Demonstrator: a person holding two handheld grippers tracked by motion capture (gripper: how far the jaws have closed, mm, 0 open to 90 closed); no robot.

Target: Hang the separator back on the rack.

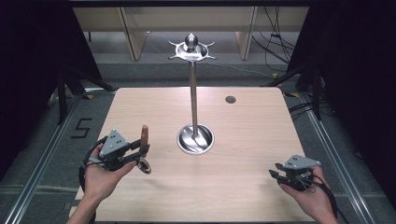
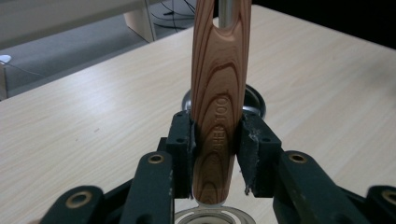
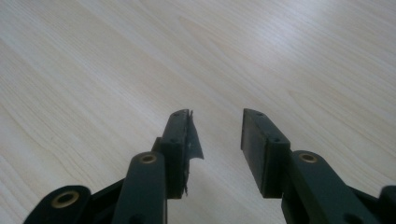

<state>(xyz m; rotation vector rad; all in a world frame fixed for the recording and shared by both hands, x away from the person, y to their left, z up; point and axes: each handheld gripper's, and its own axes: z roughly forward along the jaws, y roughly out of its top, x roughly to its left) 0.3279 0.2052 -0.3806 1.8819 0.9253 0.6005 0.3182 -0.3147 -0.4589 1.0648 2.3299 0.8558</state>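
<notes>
While the right gripper (image 1: 284,176) rests low with jaws apart, the left gripper (image 1: 140,150), palm up, clasps an upright wooden handle (image 2: 218,98).

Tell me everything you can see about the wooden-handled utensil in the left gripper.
The wooden-handled utensil has a reddish-brown, strongly grained handle with an elongated hole near its top end and lettering stamped low on its face. It stands roughly upright, handle up; a round metal ring-shaped end hangs below the jaws, above the table. The left gripper clamps the lower handle between both black pads. Nothing else touches it. The metal stand rises behind it.
</notes>
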